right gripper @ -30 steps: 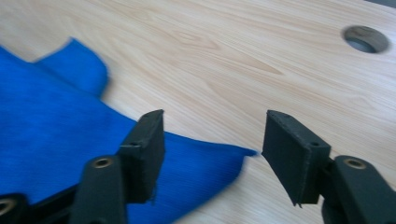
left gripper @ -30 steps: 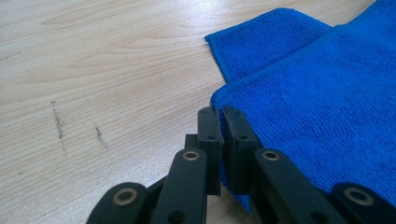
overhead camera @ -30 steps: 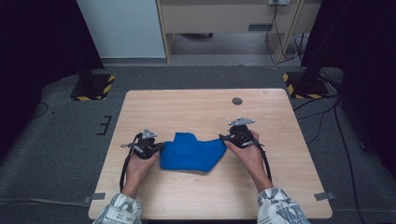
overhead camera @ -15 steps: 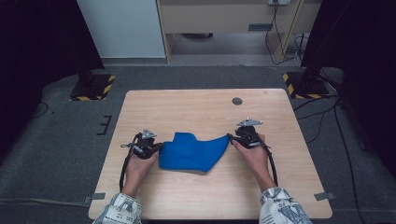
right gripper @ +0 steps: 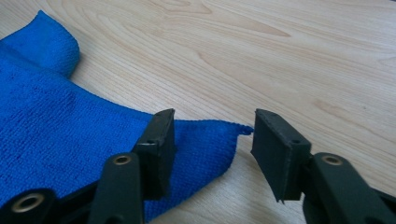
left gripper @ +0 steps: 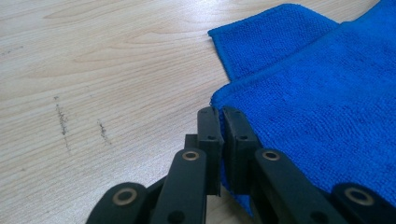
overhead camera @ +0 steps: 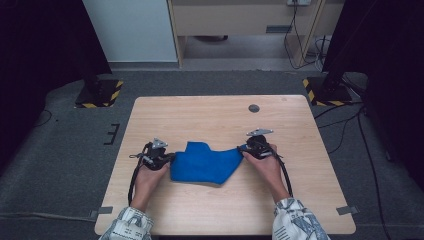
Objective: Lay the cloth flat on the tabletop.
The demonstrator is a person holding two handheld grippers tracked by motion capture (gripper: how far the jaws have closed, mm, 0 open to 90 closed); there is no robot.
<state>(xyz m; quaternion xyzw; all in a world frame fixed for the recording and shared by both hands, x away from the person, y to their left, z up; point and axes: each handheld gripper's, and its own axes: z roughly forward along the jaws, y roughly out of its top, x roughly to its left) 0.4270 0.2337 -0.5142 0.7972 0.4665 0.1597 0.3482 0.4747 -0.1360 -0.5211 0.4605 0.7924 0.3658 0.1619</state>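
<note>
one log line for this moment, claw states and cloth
left claw: shut on blue cloth edge | right claw: open, straddling cloth corner | cloth: flat on table

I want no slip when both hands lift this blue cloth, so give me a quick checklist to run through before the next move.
1. Left gripper shut on the blue cloth's edge: ok.
2. Right gripper closed on the cloth's pointed corner: not ok, its jaws stand open around it.
3. That corner sits between the right jaws: ok.
4. Folded flap flattened: not ok, a layer lies beneath the top one.
5. Bare table beyond the cloth: ok.
</note>
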